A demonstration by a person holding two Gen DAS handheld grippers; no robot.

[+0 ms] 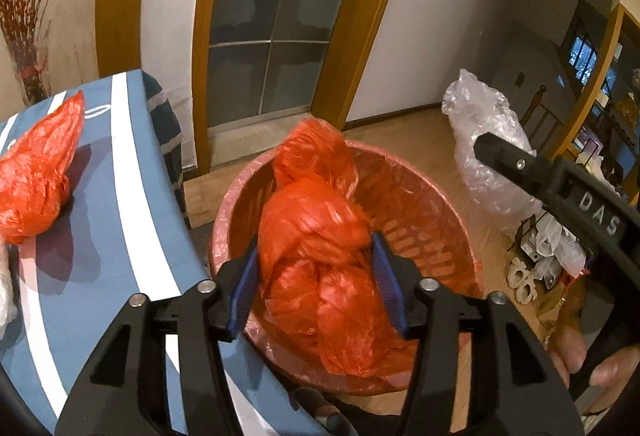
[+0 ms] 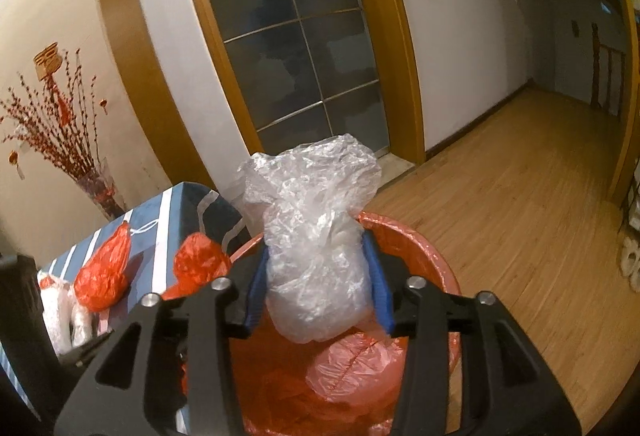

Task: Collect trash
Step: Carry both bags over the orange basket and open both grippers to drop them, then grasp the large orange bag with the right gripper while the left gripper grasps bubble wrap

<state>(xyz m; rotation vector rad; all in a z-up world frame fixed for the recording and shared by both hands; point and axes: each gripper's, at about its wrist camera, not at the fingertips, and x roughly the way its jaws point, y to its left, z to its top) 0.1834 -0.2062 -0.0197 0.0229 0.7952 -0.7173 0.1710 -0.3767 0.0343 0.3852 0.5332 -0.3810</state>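
Note:
My left gripper [image 1: 316, 256] is shut on a crumpled red plastic bag [image 1: 316, 236] and holds it over the pink-lined trash basket [image 1: 432, 236]. My right gripper [image 2: 316, 260] is shut on a clear crumpled plastic bag [image 2: 316, 232] and holds it above the same basket [image 2: 416, 248]. The clear bag also shows in the left wrist view [image 1: 476, 140], with the right gripper's body to the right of the basket. Red and pink bags [image 2: 352, 368] lie inside the basket.
A blue table with white stripes [image 1: 132, 204] stands left of the basket and bears another red bag [image 1: 36, 172] and clear plastic [image 2: 64, 316]. Small clutter [image 1: 540, 260] lies on the wooden floor [image 2: 520, 196] at the right. A glass door [image 2: 296, 48] is behind.

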